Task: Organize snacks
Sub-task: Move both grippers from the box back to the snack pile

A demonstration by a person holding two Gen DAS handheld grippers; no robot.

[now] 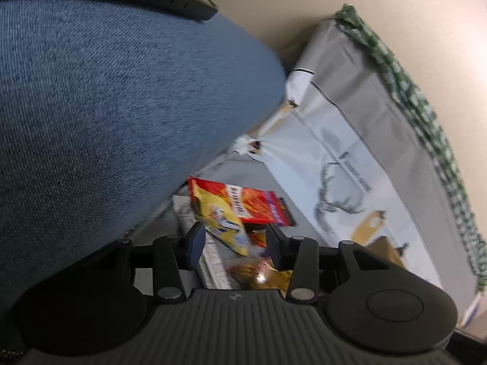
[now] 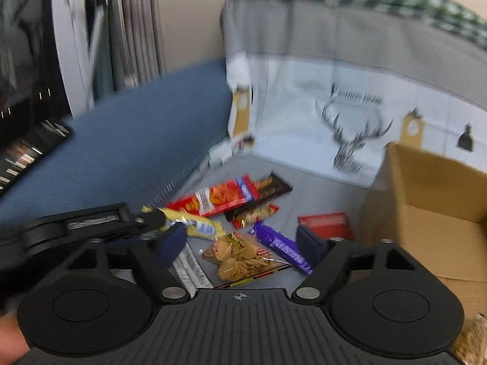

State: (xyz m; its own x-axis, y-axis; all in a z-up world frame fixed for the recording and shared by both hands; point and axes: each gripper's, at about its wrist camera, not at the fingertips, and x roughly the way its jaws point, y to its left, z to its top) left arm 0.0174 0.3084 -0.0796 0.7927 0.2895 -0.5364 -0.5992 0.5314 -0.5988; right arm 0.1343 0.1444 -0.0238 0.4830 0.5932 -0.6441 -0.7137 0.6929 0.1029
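Several snack packs lie on a grey surface. In the right wrist view I see a red-orange chip bag [image 2: 222, 197], a dark chocolate bar [image 2: 268, 190], a purple bar [image 2: 281, 246], a clear bag of crackers [image 2: 240, 254], a red box [image 2: 327, 223] and a yellow pack [image 2: 194, 223]. My right gripper [image 2: 243, 245] is open above the crackers. My left gripper [image 1: 234, 241] is open over the yellow pack [image 1: 220, 214], beside the red bag [image 1: 255, 202]; it also shows in the right wrist view [image 2: 146, 222].
An open cardboard box [image 2: 426, 213] stands at the right. A blue cushioned seat [image 1: 106, 106] rises on the left. A grey fabric bin wall with a deer print [image 2: 350, 133] and green checked trim closes off the back.
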